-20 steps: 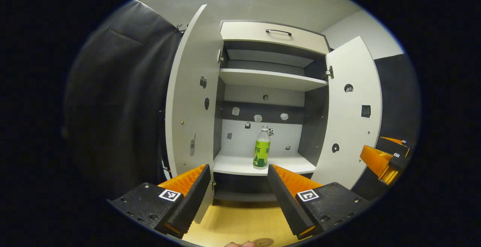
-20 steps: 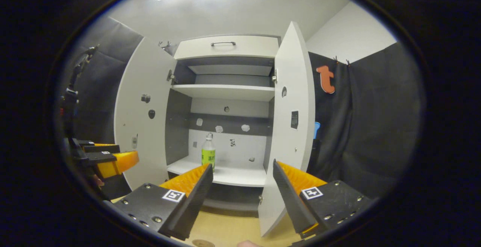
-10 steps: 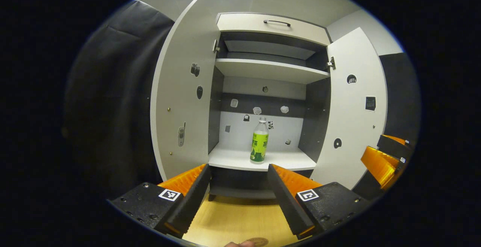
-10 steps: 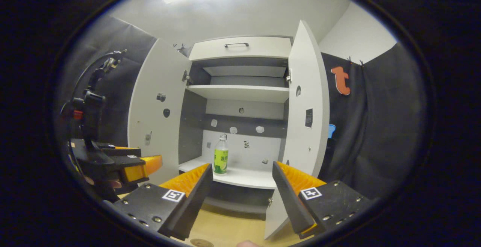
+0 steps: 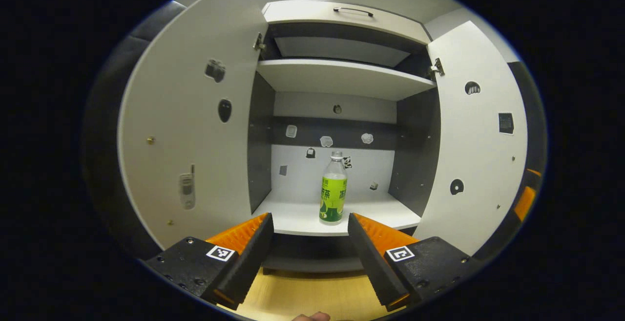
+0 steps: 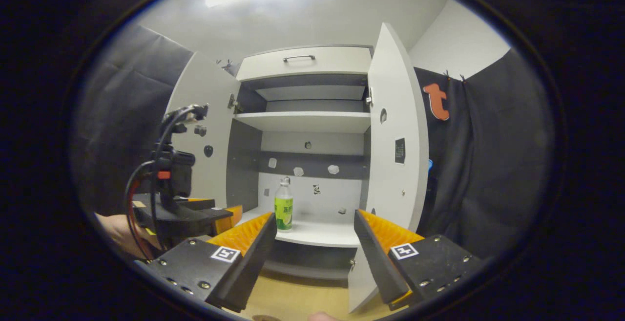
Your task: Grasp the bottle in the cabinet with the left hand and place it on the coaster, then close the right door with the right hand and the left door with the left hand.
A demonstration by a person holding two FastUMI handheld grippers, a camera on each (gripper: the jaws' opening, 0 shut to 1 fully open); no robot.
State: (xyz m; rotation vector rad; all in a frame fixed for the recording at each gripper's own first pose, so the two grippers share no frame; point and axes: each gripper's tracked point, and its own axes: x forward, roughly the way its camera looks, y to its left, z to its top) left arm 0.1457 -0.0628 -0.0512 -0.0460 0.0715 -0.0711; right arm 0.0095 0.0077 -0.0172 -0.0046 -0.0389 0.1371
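Bottle upright on the cabinet's white shelf – both doors open – both tongs spread, empty

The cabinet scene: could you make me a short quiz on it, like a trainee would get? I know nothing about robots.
1. True or false: both doors of the cabinet are shut.
2. Where does the bottle stand?
A. on the upper shelf
B. on the lower shelf
C. on the floor
3. Fill in: the left gripper has its fingers ____, with nothing between them.

Key:
1. False. The left door and the right door both stand open.
2. B. It stands upright there, apart from both grippers.
3. Open. The right gripper is open too.
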